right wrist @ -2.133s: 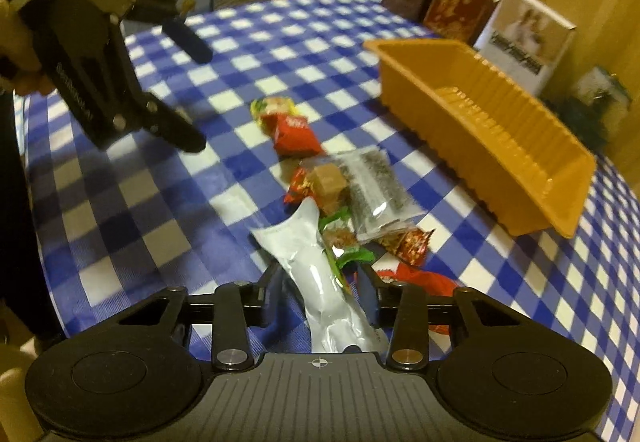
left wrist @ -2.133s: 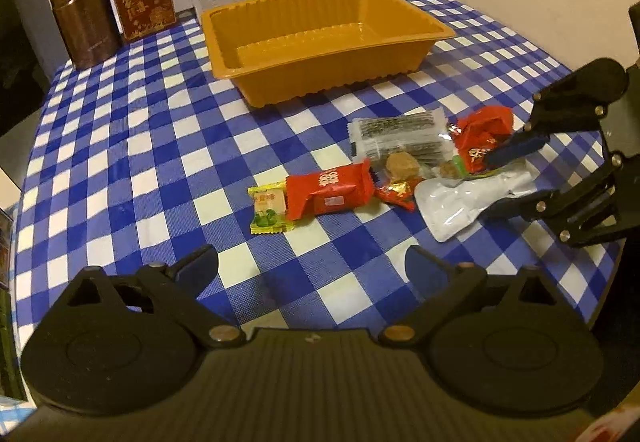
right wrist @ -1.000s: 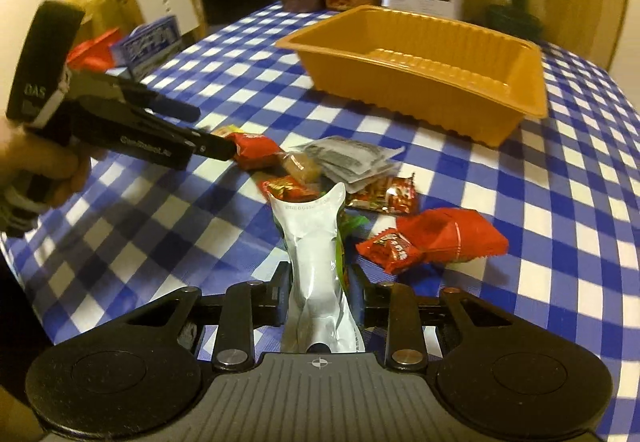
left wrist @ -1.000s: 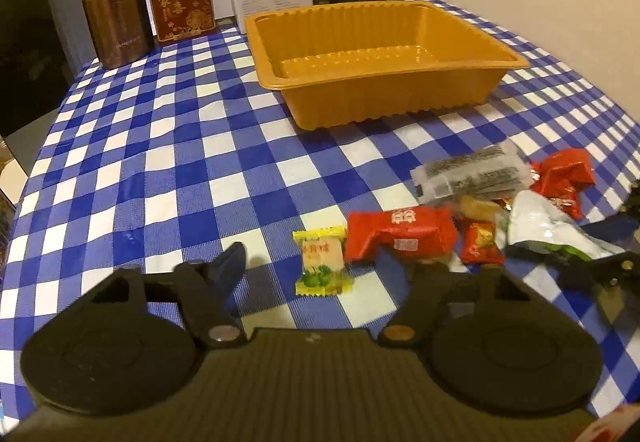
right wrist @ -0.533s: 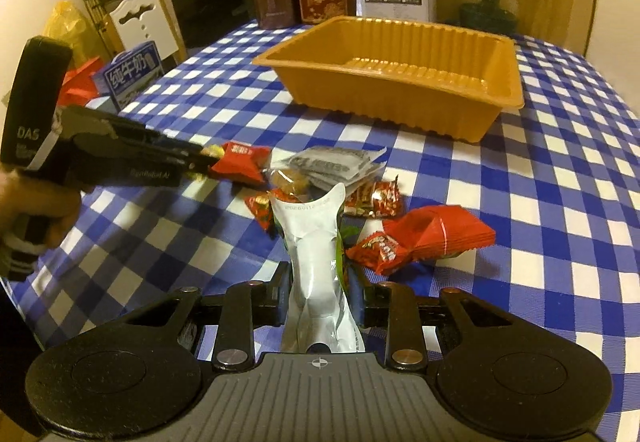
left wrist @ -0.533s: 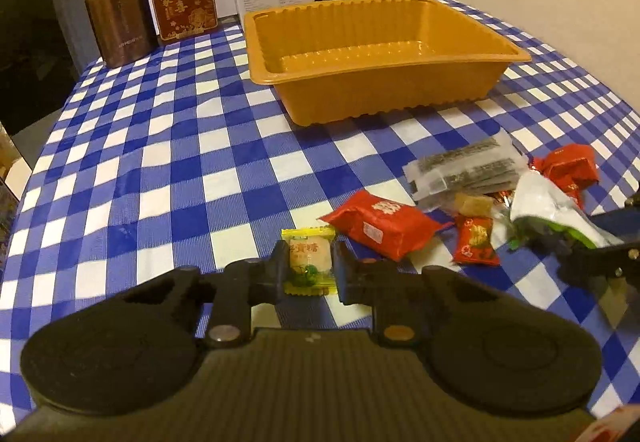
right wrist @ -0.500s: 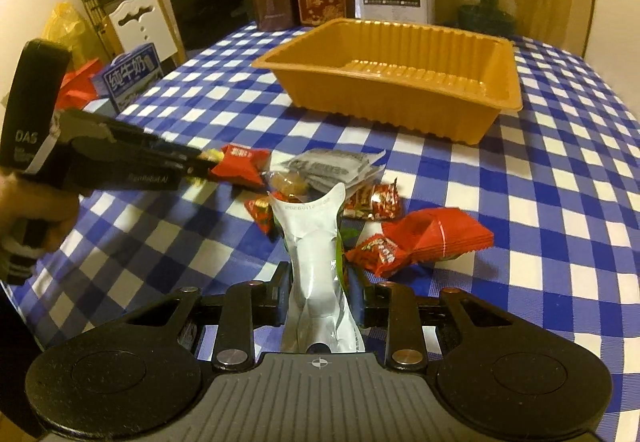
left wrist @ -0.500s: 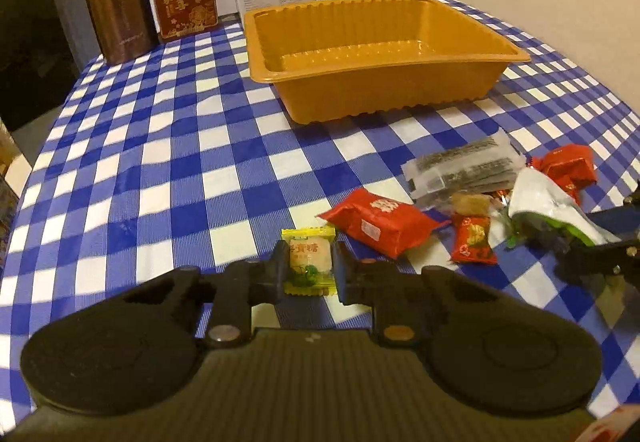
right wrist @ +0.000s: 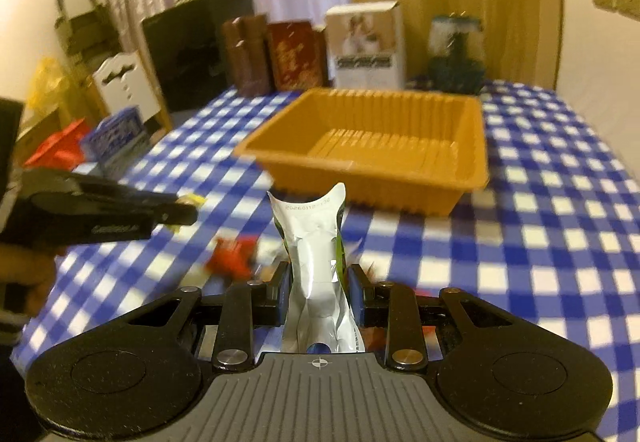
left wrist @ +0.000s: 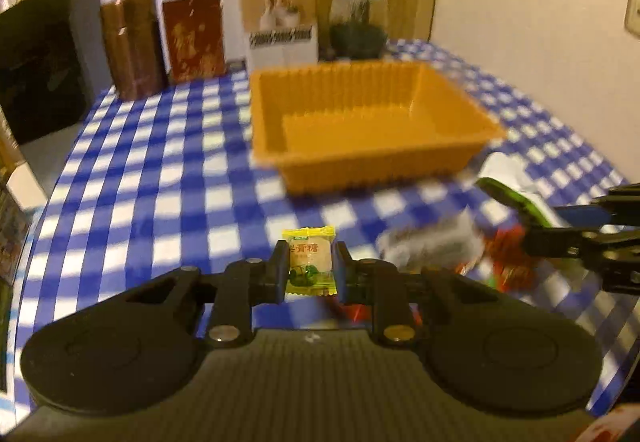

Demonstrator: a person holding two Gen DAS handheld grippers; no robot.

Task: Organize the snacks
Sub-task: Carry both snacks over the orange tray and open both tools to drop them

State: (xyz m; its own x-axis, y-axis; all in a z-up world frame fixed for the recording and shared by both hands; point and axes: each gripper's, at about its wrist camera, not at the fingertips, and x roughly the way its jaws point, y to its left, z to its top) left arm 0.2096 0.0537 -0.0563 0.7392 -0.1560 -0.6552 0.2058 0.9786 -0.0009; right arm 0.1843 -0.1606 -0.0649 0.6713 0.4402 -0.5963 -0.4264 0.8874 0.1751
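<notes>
In the left wrist view my left gripper (left wrist: 310,268) is shut on a small yellow-green candy (left wrist: 309,262), held above the checked cloth. The right wrist view has my right gripper (right wrist: 320,292) shut on a silver-and-green pouch (right wrist: 314,242) that sticks up between the fingers. Ahead of both stands the orange tray (left wrist: 452,97) (right wrist: 476,129), with nothing in it. Blurred loose snacks lie on the cloth below: a red packet (right wrist: 232,260) and a clear dark packet (left wrist: 432,246). The other gripper shows at each view's edge, the right gripper (left wrist: 576,230) and the left gripper (right wrist: 172,211).
Behind the tray stand a brown tin (left wrist: 130,45), a red box (left wrist: 194,35), a white box (left wrist: 280,21) and a glass jar (left wrist: 358,21). A black box (left wrist: 36,61) sits at the table's far left. A wall runs along the right.
The left gripper closed on the yellow-green candy. Both grippers have since risen off the cloth with their snacks, and the view has tipped up towards the tray.
</notes>
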